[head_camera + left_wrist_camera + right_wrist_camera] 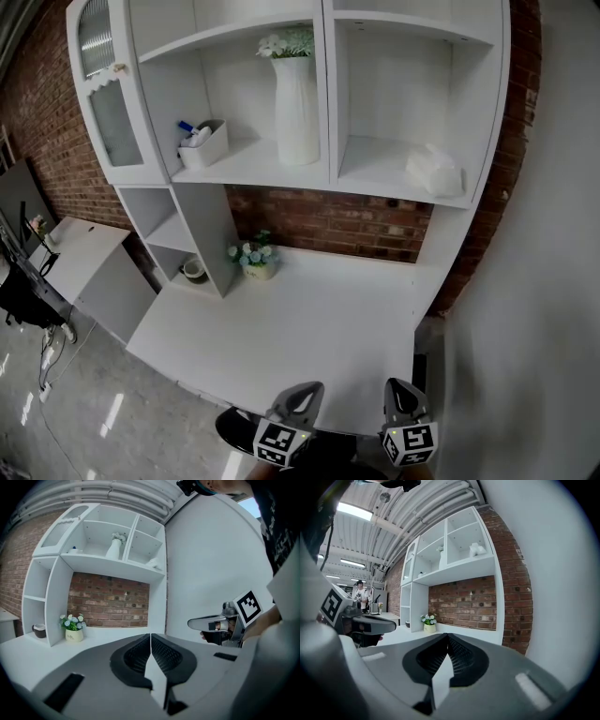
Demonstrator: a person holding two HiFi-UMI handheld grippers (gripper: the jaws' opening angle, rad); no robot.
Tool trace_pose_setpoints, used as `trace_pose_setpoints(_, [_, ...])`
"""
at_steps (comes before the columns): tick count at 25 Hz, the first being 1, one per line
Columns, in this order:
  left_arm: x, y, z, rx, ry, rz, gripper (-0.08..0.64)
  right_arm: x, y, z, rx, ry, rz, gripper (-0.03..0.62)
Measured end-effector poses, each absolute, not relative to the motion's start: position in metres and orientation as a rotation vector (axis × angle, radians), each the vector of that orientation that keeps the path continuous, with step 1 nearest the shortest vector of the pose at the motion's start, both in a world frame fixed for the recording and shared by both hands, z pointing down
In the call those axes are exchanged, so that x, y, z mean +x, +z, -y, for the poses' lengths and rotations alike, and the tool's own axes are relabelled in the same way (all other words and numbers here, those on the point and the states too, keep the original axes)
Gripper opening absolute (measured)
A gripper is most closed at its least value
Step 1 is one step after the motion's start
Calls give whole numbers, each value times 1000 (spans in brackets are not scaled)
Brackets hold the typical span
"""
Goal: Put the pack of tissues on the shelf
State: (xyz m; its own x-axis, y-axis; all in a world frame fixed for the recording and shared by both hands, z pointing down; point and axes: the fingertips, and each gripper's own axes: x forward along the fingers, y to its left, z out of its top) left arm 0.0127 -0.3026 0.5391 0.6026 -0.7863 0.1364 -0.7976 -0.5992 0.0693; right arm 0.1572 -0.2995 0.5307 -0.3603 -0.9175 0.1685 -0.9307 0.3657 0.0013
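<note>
The white pack of tissues [435, 171] lies in the right-hand compartment of the white shelf unit [403, 192], near its right wall; it also shows small in the right gripper view as a white pack of tissues [476, 550]. Both grippers hang low at the desk's near edge, far from it. My left gripper [300, 401] is shut with nothing in it, jaws meeting at their tips [150, 635]. Beside it, my right gripper [401, 397] is shut and empty too [447, 634].
A tall white vase with flowers [296, 108] and a small white box [203, 143] stand in the left compartment. A little flower pot [254, 259] sits at the back of the white desk [309, 328]. A white wall [544, 281] runs along the right.
</note>
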Motion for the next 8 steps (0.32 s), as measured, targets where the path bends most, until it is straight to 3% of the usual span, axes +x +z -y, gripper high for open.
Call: trace_pose_setpoints(8, [13,540,310,2686,121,1361,12,160,532,303,1672,68,2467,5])
